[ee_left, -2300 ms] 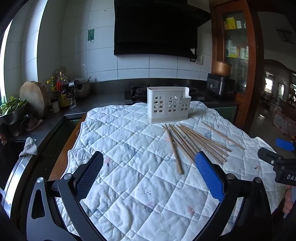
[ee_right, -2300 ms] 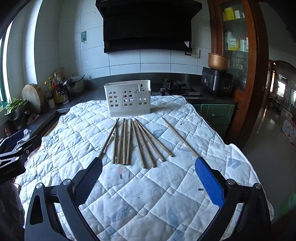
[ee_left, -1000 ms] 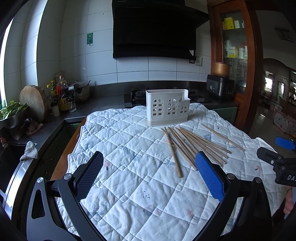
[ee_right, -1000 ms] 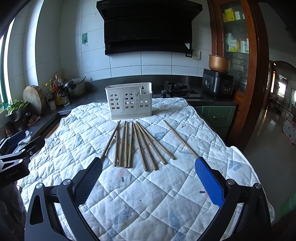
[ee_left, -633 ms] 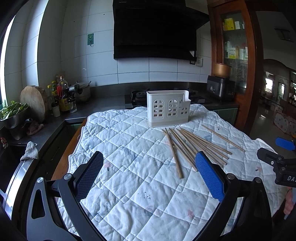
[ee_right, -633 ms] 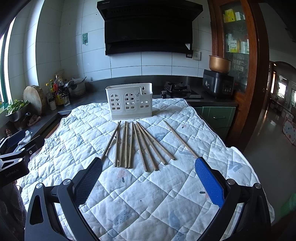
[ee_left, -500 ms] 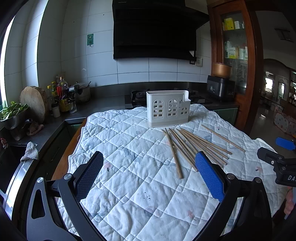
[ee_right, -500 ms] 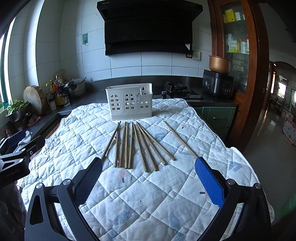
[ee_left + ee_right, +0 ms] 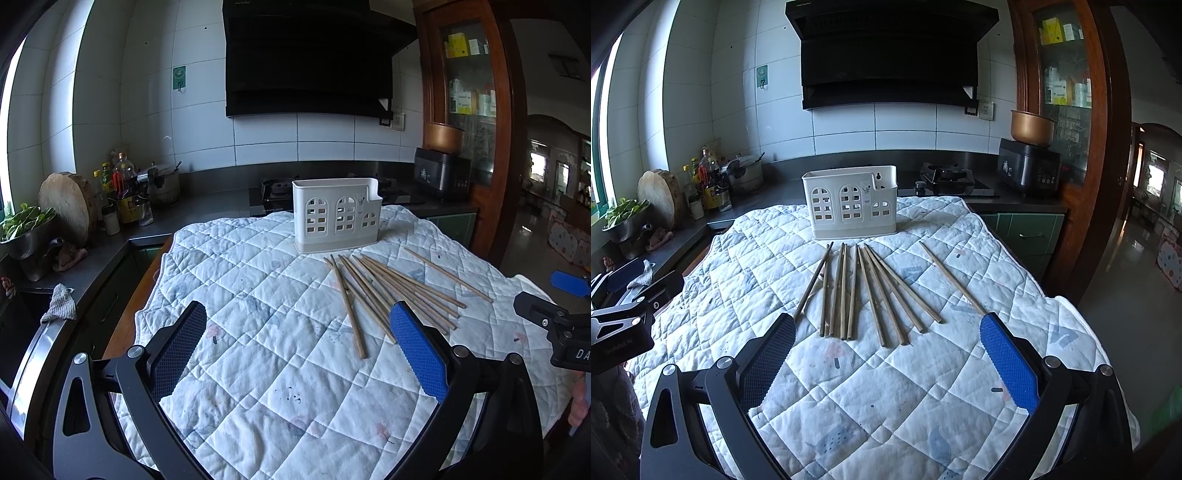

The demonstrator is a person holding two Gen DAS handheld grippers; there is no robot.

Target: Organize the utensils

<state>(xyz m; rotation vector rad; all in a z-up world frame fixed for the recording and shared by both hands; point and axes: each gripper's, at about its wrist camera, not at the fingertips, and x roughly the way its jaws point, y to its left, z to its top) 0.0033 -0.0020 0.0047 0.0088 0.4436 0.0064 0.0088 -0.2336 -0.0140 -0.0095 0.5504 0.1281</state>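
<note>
Right wrist view, right claw point(image 9: 886, 363) spread, empty, left claw point(image 9: 299, 350) likewise, holder point(image 9: 851, 201) interior hidden

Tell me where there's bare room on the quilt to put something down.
The near stretch of quilt between the open right gripper and the chopstick tips is free. So is the left side, between the quilt's edge and the chopsticks. It is crowded in front of the white holder, where the chopsticks fan out.
</note>
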